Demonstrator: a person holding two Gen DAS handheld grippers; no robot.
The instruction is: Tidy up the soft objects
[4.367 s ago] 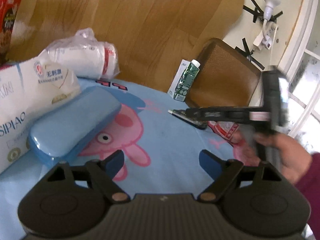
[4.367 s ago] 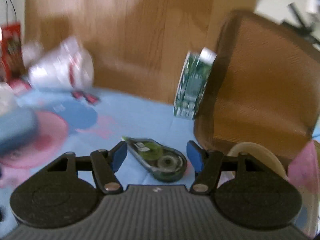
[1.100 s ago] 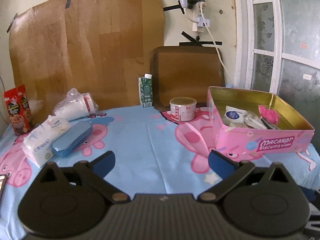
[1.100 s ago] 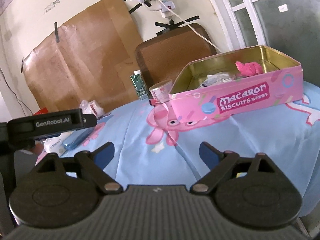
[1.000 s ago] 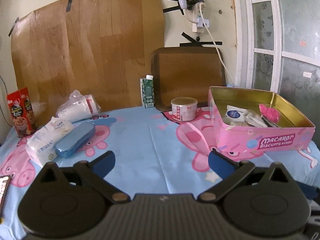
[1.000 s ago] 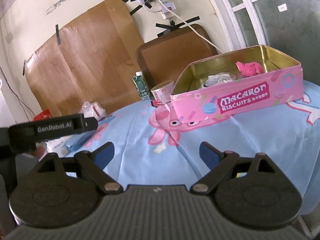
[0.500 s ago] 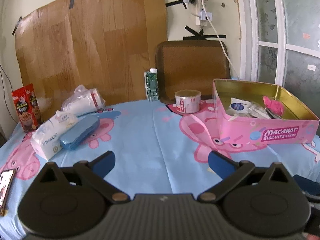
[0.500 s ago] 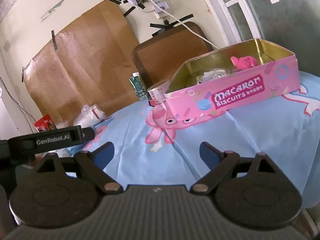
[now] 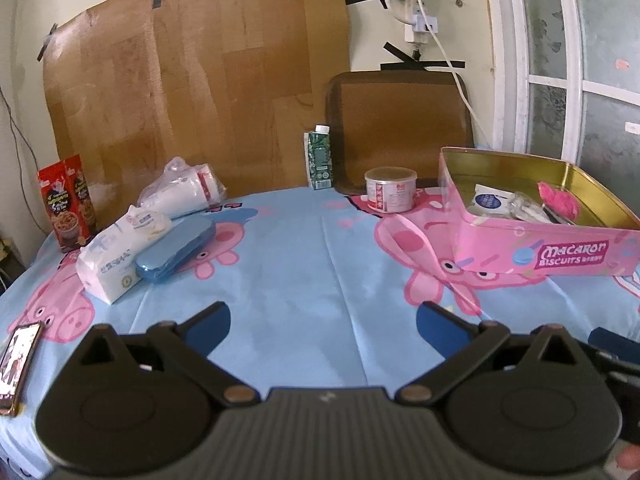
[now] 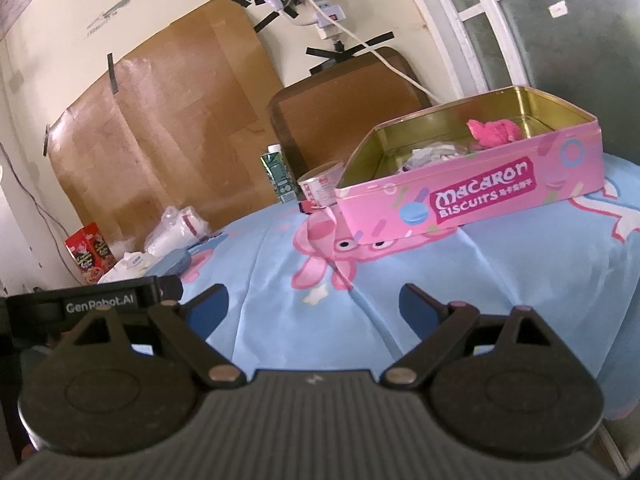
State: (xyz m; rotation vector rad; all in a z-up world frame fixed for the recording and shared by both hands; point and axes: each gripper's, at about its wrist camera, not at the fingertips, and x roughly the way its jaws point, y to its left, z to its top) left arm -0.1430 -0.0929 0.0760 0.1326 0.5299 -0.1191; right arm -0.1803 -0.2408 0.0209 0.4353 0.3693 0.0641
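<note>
A pink "Macaron Biscuits" tin (image 9: 568, 254) (image 10: 472, 196) stands open at the right of the table. Inside lie a pink soft item (image 9: 558, 200) (image 10: 496, 130), a white pack with a blue label (image 9: 489, 201) and crumpled clear wrapping (image 9: 524, 208). A white tissue pack (image 9: 116, 256) and a blue case (image 9: 176, 248) lie at the left. My left gripper (image 9: 322, 320) is open and empty above the near table edge. My right gripper (image 10: 314, 306) is open and empty, well short of the tin.
A bagged stack of paper cups (image 9: 184, 192), red snack boxes (image 9: 68, 208), a green drink carton (image 9: 320, 158) and a small tub (image 9: 390, 188) stand along the back. A brown tray (image 9: 400, 128) leans on the wall. A phone (image 9: 18, 364) lies at the near left edge.
Both grippers have pulled back and risen from close over the table to a wide view of it. In the last second they drifted slightly; both stay open and empty.
</note>
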